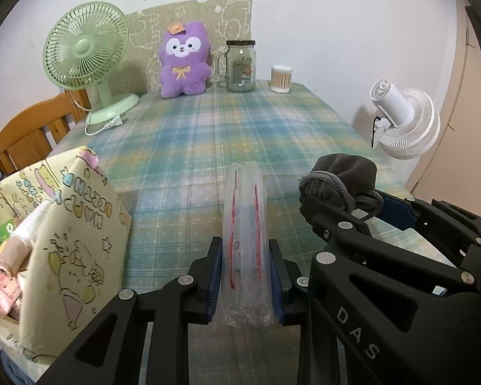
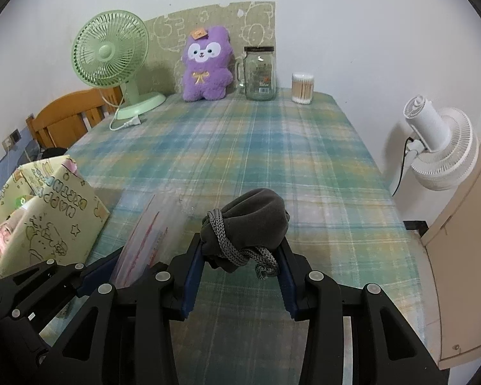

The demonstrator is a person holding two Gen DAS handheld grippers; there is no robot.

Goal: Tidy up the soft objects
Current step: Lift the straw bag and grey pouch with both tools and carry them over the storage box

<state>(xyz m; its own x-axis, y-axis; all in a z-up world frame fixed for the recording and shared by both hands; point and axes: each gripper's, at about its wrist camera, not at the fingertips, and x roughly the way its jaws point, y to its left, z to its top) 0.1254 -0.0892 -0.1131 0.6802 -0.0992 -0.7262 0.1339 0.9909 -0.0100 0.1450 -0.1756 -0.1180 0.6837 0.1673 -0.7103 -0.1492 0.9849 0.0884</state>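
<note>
Table [image 2: 272, 166]: back edge against the wall, 4 items in a row there, left to right: desk fan [image 2: 112, 54], plush toy [image 2: 206, 64], glass jar [image 2: 259, 73], cotton swab tub [image 2: 302, 88]. Plush toy leans on a panel [image 2: 259, 19] behind it; jar just beside the plush. Chair [image 2: 64, 118] off the table's left side, behind the desk fan. Open box [image 1: 64, 224] at near left edge. Left gripper [image 1: 245, 276], holding a plastic bag [image 1: 245, 224], right of the box. Right gripper [image 2: 240, 256], holding a pouch [image 2: 253, 221], right of the bag. Wall fan [image 2: 439, 147] beyond the right edge
</note>
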